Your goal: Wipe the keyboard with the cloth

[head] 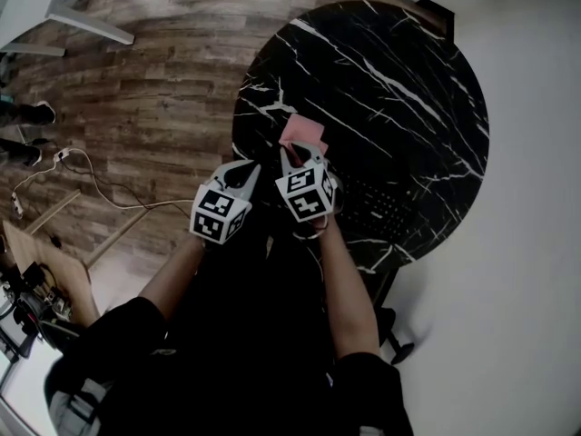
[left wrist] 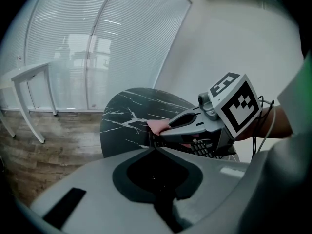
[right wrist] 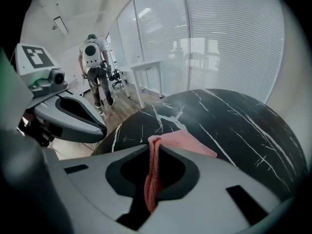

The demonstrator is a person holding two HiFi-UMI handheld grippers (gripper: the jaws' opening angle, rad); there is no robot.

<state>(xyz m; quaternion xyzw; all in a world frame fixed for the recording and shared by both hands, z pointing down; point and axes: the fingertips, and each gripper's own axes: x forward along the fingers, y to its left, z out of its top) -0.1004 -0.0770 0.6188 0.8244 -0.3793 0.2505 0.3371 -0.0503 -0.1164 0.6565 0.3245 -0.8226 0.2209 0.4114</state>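
Right hand-held gripper (right wrist: 153, 143): jaws clamped tight on the cloth (right wrist: 187, 141). One pink fold is pinched between the pads and runs down into the jaw cutout. The rest of the cloth sticks out past the tips and lies on the black marble tabletop (head: 408, 80).

Keyboard (head: 381, 209): dark and hard to pick out against the tabletop, lying close to the tabletop's near edge. The right hand-held gripper sits just off the keyboard's left end, jaw tips pointing away from the person. The cloth is past that same end of the keyboard. Cannot tell whether it touches the keys.

Left hand-held gripper (left wrist: 155, 148): jaws fully together, nothing between them. It is further left of the keyboard than the right one, close beside it but apart, at the tabletop's left rim. Its own view shows the right hand-held gripper with the keyboard's keys just under it.

Further left of the keyboard, off the tabletop, is the wood-plank floor (head: 136, 89) with a white cable (head: 100, 178) lying on it. In the right gripper view a person (right wrist: 94, 62) stands well beyond the keyboard side of the room, back turned.
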